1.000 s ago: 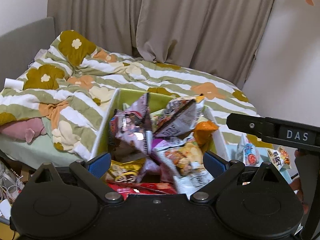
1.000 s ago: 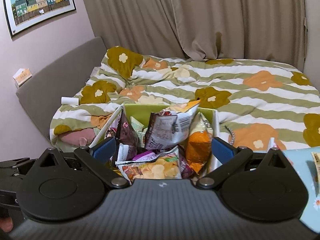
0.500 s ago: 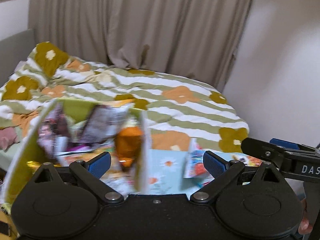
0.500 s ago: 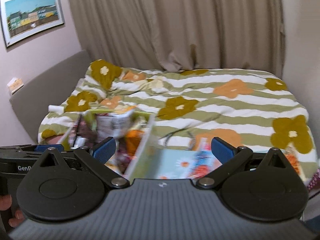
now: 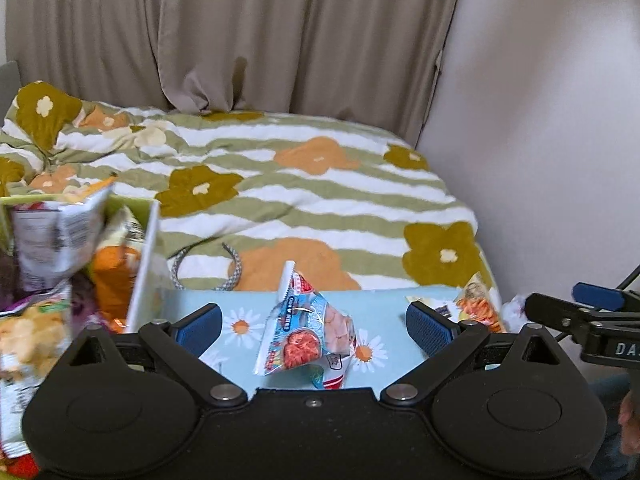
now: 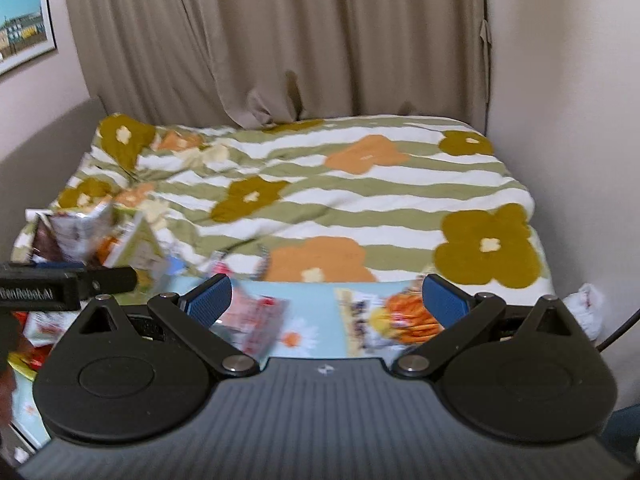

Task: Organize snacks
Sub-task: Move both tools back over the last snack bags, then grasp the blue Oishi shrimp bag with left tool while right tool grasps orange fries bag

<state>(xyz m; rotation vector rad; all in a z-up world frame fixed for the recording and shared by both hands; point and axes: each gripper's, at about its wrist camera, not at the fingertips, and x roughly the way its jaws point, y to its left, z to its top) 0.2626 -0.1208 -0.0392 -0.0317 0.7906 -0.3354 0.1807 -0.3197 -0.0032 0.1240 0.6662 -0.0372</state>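
A light blue snack bag with a red picture (image 5: 308, 332) stands on a pale blue daisy-print surface (image 5: 384, 308), between the open fingers of my left gripper (image 5: 314, 324). It also shows blurred in the right wrist view (image 6: 256, 316). An orange-and-yellow snack bag (image 6: 392, 316) lies flat between the open fingers of my right gripper (image 6: 326, 300); in the left wrist view it (image 5: 476, 304) lies at the right. A green-lined box (image 5: 144, 256) stuffed with several snack bags stands at the left. Both grippers are empty.
A bed with a striped flower quilt (image 5: 312, 192) lies behind the blue surface. A checked headband (image 5: 228, 272) lies on the quilt beside the box. Curtains (image 5: 240, 32) hang behind, a wall (image 5: 540, 140) closes the right side. A white crumpled bag (image 6: 586, 308) sits by the wall.
Both grippers have swung right, away from the full snack box and toward the blue surface. The light blue bag now sits between the left fingers, the orange bag between the right fingers.
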